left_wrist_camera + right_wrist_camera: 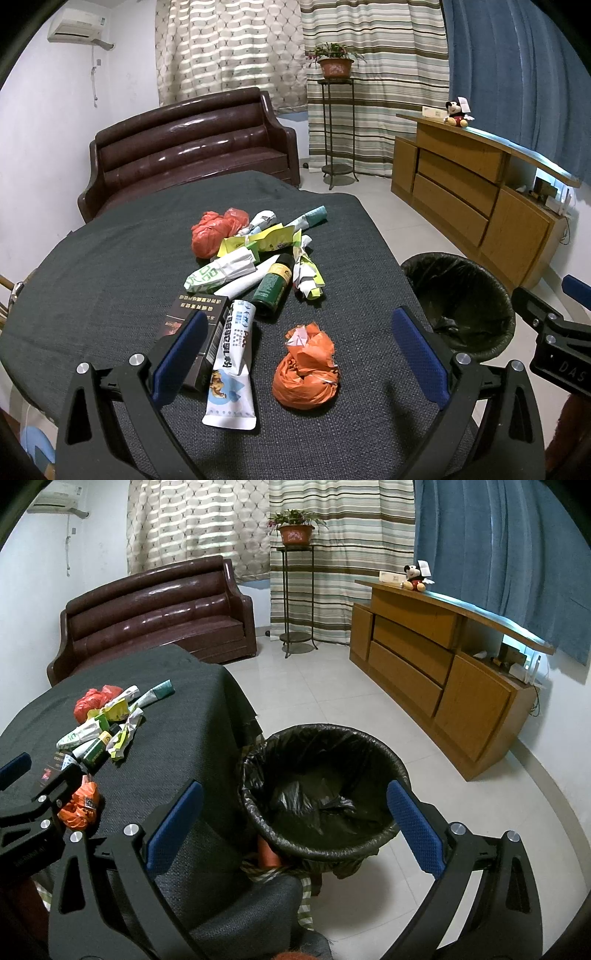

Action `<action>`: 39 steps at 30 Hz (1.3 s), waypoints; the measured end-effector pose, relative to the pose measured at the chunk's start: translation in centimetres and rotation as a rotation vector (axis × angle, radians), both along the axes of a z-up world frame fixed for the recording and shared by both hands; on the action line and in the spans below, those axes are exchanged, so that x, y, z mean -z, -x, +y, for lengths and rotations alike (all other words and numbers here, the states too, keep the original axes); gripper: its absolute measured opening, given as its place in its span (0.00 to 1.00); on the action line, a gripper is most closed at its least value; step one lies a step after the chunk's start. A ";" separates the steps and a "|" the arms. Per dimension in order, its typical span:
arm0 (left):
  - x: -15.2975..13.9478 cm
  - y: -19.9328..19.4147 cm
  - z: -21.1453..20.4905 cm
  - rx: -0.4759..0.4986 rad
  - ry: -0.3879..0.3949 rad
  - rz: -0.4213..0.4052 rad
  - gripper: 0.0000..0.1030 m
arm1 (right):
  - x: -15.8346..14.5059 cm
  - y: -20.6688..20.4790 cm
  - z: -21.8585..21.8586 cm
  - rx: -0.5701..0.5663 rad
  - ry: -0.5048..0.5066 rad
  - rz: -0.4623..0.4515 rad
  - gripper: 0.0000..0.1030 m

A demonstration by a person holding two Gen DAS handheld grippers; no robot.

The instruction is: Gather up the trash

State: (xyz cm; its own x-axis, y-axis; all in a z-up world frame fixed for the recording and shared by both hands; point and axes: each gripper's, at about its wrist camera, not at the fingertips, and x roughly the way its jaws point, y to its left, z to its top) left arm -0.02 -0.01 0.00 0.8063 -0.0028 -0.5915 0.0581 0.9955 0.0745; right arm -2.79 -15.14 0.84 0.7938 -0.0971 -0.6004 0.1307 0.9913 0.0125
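Table [110, 258] covered in dark grey woven cloth, coarse and matt; orange bag [306, 367] of thin crinkled plastic, slightly shiny; white tube [231, 363] smooth and printed, soft sheen; green bottle [272, 286] glossy; dark carton [192, 314] of smooth card; bin [321, 794] lined with black glossy plastic film, wrinkled; finger pads [181, 354] blue and finely textured, arms of matt black plastic with bright metal screws; sofa [184, 147] of glossy brown leather-like material; cabinet [424, 664] of satin-finished wood.

Two orange bag wads [305, 367]; one green can [272, 286]; one bin [322, 790].
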 end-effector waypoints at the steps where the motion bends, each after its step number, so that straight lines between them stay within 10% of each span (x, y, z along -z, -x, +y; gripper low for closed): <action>1: 0.0 0.0 0.0 0.000 0.000 0.000 0.94 | 0.0 0.0 0.0 0.000 0.000 0.000 0.94; 39: 0.0 0.0 0.0 0.000 0.003 0.004 0.94 | 0.1 -0.1 -0.2 -0.001 0.003 0.003 0.94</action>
